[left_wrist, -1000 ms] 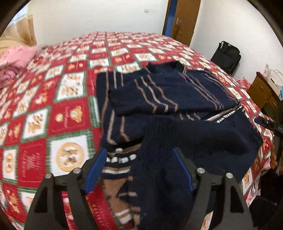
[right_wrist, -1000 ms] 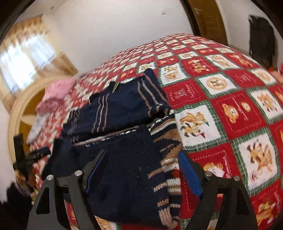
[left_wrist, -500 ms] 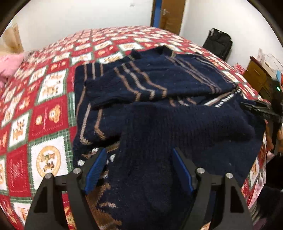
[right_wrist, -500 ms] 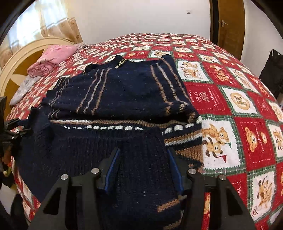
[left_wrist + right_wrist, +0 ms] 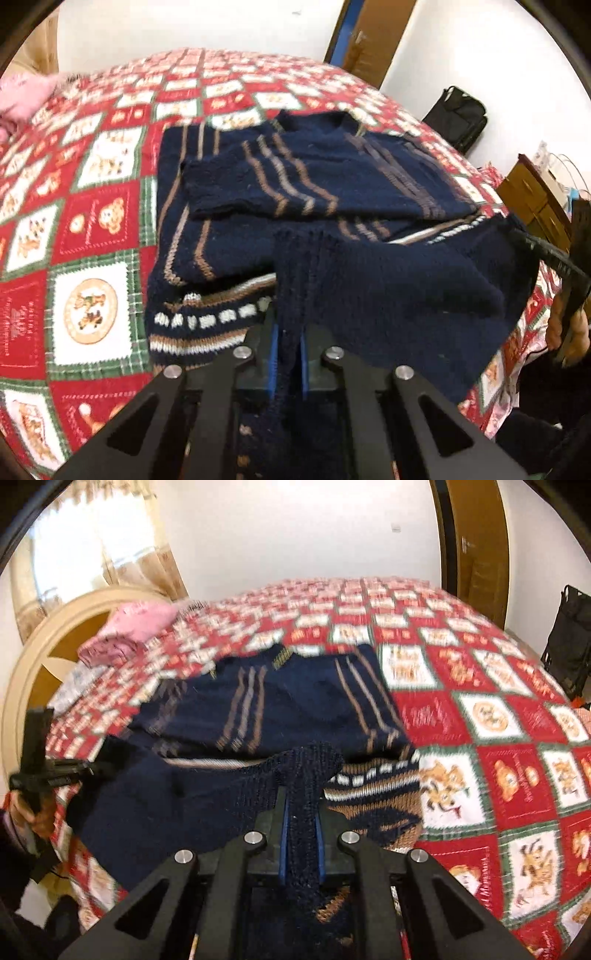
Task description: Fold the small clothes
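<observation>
Navy sweater (image 5: 332, 177) hem pinched by left tongs (image 5: 287, 354) and right tongs (image 5: 301, 843), seemingly lifted

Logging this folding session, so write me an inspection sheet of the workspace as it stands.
Surface: bed under a red, green and white teddy-bear quilt.
Job's things: navy striped sweater spread on the quilt, sleeves folded across the body, lower hem lifted.
Clutter: pink folded clothes near the headboard.
Grippers: left claw shut on the sweater's hem; right claw shut on a bunched fold of the hem.
Cables: a dark cord appears to trail from the right gripper, as the left wrist view shows it.
Surroundings: wooden door, black bag by the wall, wooden cabinet, curtained window.
</observation>
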`<state>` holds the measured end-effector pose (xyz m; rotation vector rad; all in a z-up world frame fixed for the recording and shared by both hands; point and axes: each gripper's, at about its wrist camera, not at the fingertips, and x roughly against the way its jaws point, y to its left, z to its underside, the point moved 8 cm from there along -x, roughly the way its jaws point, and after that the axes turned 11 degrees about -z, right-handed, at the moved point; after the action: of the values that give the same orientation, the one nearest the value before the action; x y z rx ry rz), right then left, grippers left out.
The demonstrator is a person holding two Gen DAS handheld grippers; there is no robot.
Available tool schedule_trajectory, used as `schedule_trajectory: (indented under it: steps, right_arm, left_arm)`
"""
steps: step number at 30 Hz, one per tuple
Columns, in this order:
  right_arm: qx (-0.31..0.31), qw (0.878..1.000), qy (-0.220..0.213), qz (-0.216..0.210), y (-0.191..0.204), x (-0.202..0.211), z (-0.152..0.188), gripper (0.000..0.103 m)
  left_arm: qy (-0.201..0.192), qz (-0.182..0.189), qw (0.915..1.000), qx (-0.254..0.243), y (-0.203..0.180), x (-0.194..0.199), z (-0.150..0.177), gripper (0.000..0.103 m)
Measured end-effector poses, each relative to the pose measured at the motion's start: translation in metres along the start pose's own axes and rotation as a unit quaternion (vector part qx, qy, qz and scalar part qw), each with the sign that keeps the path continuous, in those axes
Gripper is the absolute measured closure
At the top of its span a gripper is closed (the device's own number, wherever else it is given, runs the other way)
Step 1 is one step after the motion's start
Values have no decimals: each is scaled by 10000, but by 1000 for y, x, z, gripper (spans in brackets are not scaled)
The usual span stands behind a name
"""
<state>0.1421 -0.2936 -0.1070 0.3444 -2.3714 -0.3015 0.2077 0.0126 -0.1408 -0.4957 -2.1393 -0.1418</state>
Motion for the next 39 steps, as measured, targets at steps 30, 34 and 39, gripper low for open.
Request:
schedule_trajectory:
  steps: [30,34,39]
  right_arm:
    - [-91,9942,-955,480,-40,-69,-178,92]
    - [-407,9953,-647,592,-72,-115,-181,92]
    - [-593,9968,-350,400,-88,-138,-162,92]
  left_arm:
    - [-1320,-610,9681,2040,90,23,-147,94]
    - [-1099,-800,9667,2167,105,-6,-157,94]
    - [-610,-623,9850,1491,88,-39,-146,91]
